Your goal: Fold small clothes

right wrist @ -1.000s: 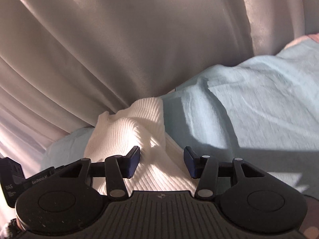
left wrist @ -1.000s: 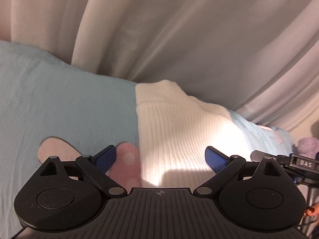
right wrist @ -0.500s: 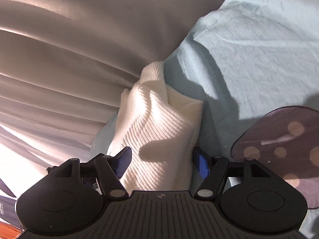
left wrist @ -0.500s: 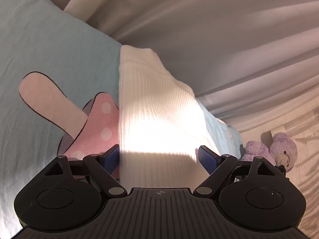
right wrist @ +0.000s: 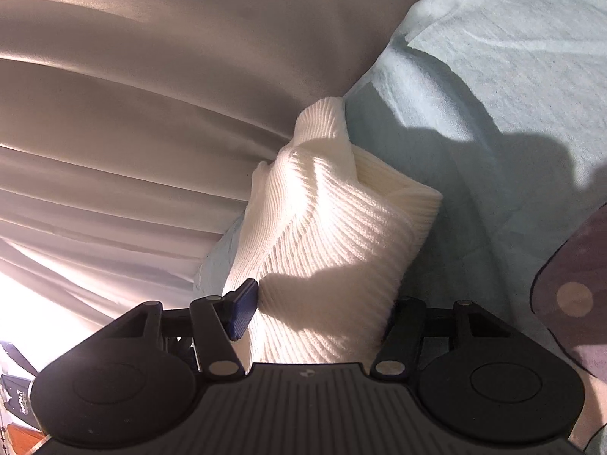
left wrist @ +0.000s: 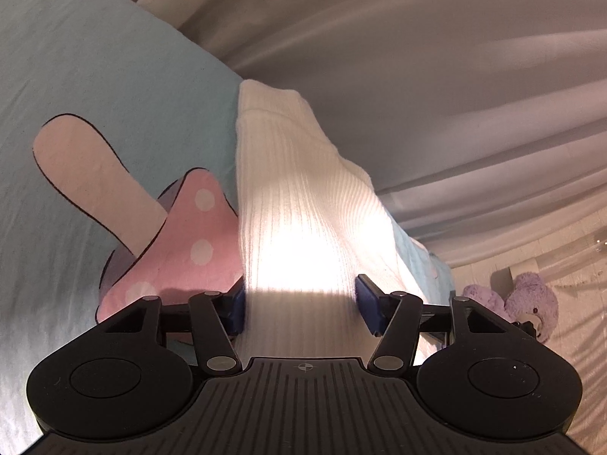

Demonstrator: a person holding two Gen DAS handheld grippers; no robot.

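Observation:
A white ribbed knit garment [left wrist: 299, 204] lies folded on a light blue bedsheet [left wrist: 95, 76] with a pink mushroom print [left wrist: 178, 250]. My left gripper [left wrist: 301, 307] is open, its blue pads either side of the garment's near end. In the right wrist view the same garment [right wrist: 326, 235] lies bunched with a raised fold. My right gripper [right wrist: 318, 314] is open and straddles its near end; the left pad [right wrist: 241, 313] shows, the right pad is hidden behind the cloth.
Pale curtains [left wrist: 417, 76] hang right behind the bed. A purple teddy bear [left wrist: 527, 307] sits low at the right beyond the bed edge. The sheet [right wrist: 512, 76] stretches to the right of the garment.
Both grippers have tilted down and moved in over the garment. Both sets of pads now sit closer around its near end, the left gripper narrower than before.

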